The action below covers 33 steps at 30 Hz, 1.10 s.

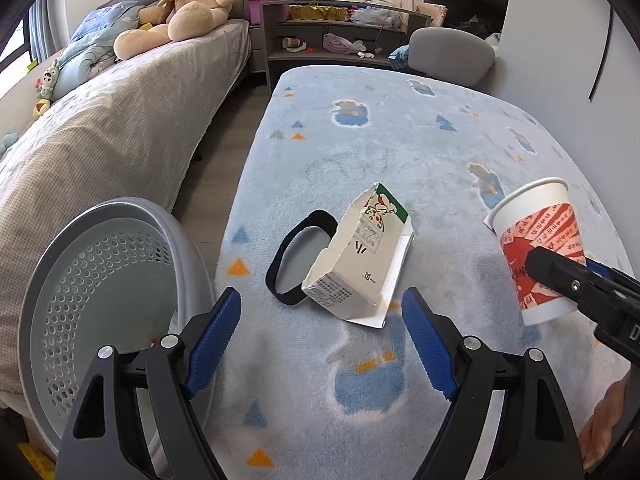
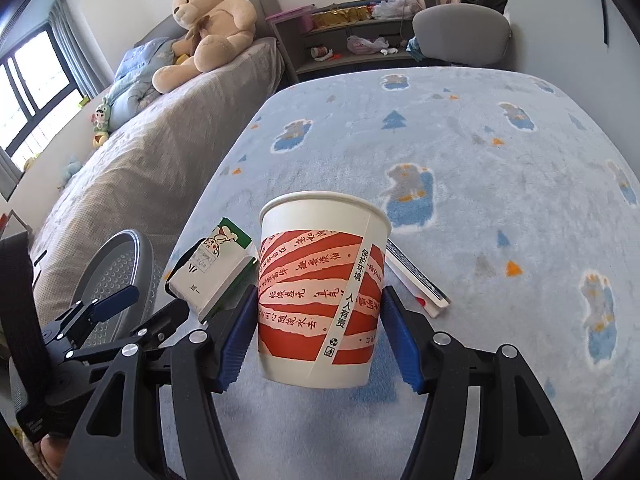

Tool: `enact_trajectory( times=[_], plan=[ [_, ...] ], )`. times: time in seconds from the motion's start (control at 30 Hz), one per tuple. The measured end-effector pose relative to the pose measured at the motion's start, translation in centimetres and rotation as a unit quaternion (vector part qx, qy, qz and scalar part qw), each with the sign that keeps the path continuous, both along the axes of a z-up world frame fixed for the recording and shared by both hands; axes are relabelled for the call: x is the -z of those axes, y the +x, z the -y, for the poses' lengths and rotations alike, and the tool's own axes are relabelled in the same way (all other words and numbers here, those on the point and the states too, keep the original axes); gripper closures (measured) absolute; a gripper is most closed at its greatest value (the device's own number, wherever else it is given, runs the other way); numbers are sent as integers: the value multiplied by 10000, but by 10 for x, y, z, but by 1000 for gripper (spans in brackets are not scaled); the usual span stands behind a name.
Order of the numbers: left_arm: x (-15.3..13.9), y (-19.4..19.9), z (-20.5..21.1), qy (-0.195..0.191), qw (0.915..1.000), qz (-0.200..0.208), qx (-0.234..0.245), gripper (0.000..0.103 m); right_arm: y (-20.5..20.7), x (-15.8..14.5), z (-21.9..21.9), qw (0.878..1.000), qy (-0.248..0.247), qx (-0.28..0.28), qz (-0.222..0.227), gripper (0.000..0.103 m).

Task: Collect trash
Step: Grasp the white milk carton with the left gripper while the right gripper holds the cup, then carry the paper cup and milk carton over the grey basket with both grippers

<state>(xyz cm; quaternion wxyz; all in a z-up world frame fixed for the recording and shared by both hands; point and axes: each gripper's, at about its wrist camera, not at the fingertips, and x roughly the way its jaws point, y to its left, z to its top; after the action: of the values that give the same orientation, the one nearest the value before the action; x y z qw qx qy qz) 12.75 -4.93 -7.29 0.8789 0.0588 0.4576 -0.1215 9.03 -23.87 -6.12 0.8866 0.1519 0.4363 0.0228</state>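
Observation:
My right gripper is shut on a red-and-white paper cup, blue pads pressed on both its sides. The cup stands upright, and its base looks just off the blue blanket. From the left wrist view that same cup is at the right. A white milk carton lies on its side on a black band. My left gripper is open just short of the carton, nothing between its fingers. A grey perforated basket stands at the left edge.
A flat printed paper sleeve lies on the blanket behind the cup. A bed with a teddy bear runs along the left. A grey chair and a cluttered shelf stand at the far end. A person's hand shows at lower right.

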Motion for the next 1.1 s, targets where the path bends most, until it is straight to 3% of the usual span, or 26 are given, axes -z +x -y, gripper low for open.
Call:
enact_trajectory(
  times=[0.47,0.53,0.6,0.7,1.1],
  plan=[
    [27,18,41,702,9974,-41,180,25,-25,3,27,9993,352,138,52,43],
    [29,19,46,788,9967,-42,204,38,-26,4,31,9991,378,164,53,43],
    [30,19,49,845,9962,-18,211,42,-28,5,33,9990,400,184,49,43],
    [25,16,50,812,9964,54,238,50,-30,7,36,9988,436,199,44,43],
    [5,-9,38,287,9992,-33,277,52,-38,6,34,9987,467,178,67,43]
  ],
)
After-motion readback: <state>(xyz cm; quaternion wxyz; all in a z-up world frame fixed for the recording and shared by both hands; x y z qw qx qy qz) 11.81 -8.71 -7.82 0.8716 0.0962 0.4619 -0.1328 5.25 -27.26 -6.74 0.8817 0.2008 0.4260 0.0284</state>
